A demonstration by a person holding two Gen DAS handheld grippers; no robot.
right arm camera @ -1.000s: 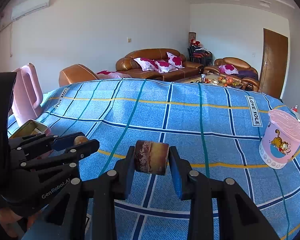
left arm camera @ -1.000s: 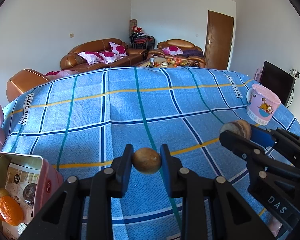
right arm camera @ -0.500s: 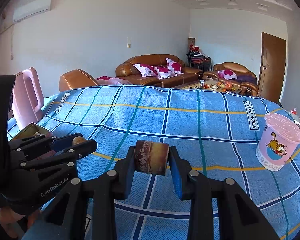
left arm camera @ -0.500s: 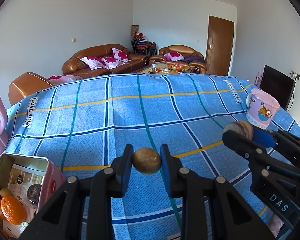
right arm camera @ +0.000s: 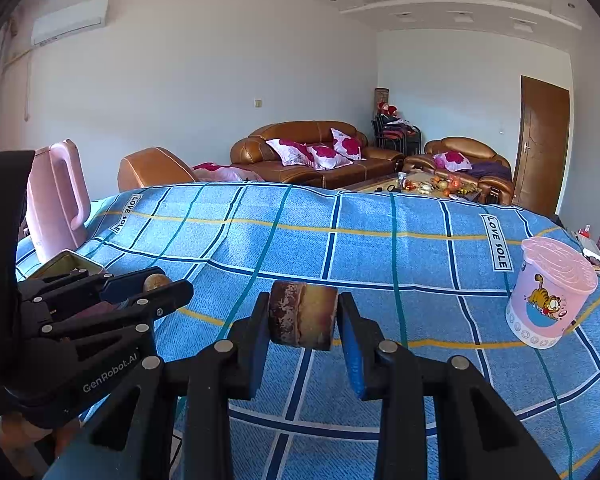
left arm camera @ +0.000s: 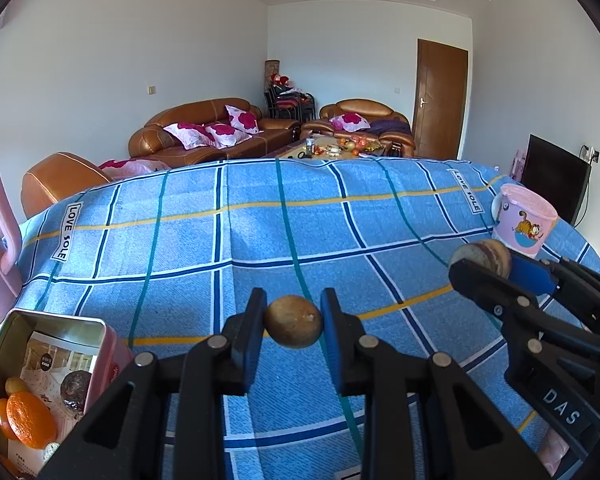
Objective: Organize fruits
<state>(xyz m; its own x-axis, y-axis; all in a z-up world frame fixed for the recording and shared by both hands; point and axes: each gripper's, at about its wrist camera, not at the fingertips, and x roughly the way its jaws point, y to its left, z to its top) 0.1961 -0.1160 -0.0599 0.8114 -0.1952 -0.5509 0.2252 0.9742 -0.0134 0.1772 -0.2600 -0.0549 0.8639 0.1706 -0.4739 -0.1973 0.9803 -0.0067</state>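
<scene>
Brown, round fruit (left arm camera: 295, 321) sits clenched in our left claw (left arm camera: 294, 322); our right claw (right arm camera: 303, 320) grips a mottled fruit (right arm camera: 302, 319) by its flat ends. Both hang above the blue-checked bench (left arm camera: 260, 232). We judge them light, firm, slippery-skinned; grip across the middle. A tin (left arm camera: 52, 320) of fruit waits lower left.

My black grippers have blue pads (left arm camera: 332, 340). Tablecloth (left arm camera: 260, 232) is blue plaid with yellow, teal and white lines, and the cup (right arm camera: 548, 300) is pink with an orange cartoon cat.
</scene>
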